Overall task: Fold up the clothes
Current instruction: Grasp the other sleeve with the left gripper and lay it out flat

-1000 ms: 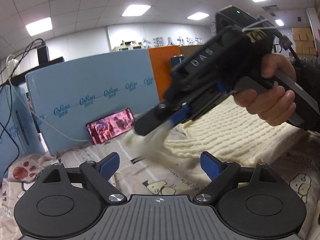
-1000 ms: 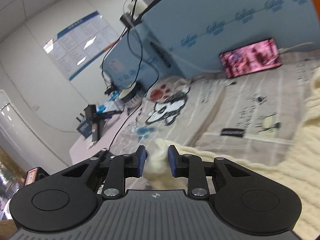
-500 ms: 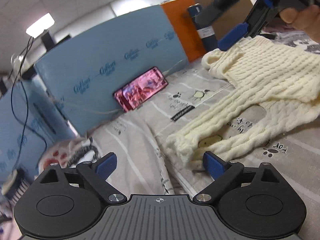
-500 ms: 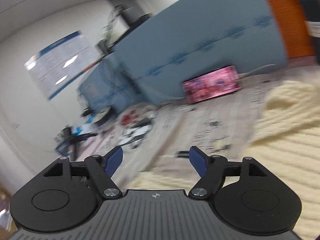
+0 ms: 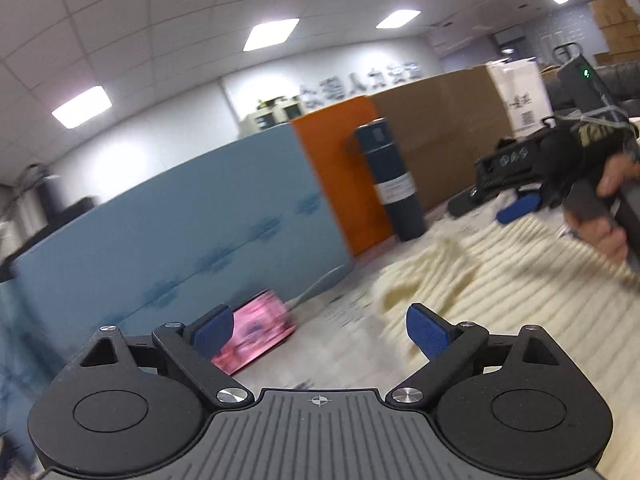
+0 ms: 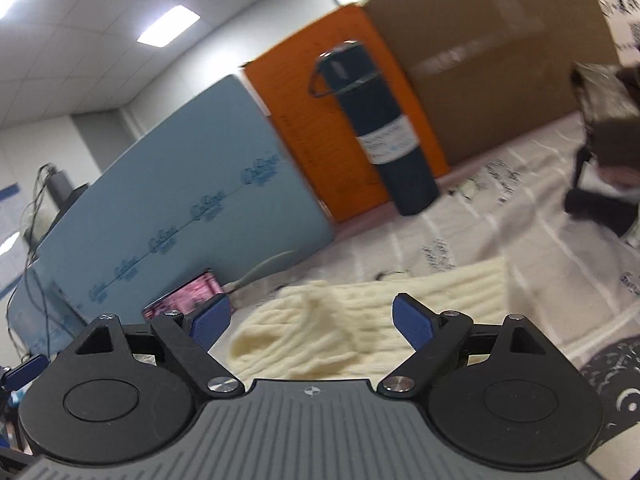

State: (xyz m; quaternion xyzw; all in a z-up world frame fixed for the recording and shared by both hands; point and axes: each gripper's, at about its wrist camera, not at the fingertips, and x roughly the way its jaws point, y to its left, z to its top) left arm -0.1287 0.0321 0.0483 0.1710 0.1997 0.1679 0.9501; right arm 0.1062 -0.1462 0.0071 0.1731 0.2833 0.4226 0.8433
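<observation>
A cream chunky-knit sweater (image 5: pixel 500 272) lies on the printed cloth, to the right of my left gripper (image 5: pixel 320 332). That gripper is open with nothing between its blue pads (image 5: pixel 428 334). In the left wrist view a hand (image 5: pixel 608 216) holds the right gripper (image 5: pixel 488 208) just over the sweater's far edge. In the right wrist view the sweater (image 6: pixel 340 320) lies bunched just beyond my right gripper (image 6: pixel 312 322), which is open and holds nothing.
A dark blue flask (image 6: pixel 380 132) stands at the back against an orange panel (image 6: pixel 312 92), between a blue panel (image 6: pixel 200 200) and a cardboard box (image 6: pixel 500 52). A lit phone (image 5: pixel 256 336) leans on the blue panel. Something dark and blurred (image 6: pixel 600 160) is at far right.
My right gripper has opened and let go of the sweater it was pinching, then swung right towards the flask. My left gripper stayed open and tilted upward.
</observation>
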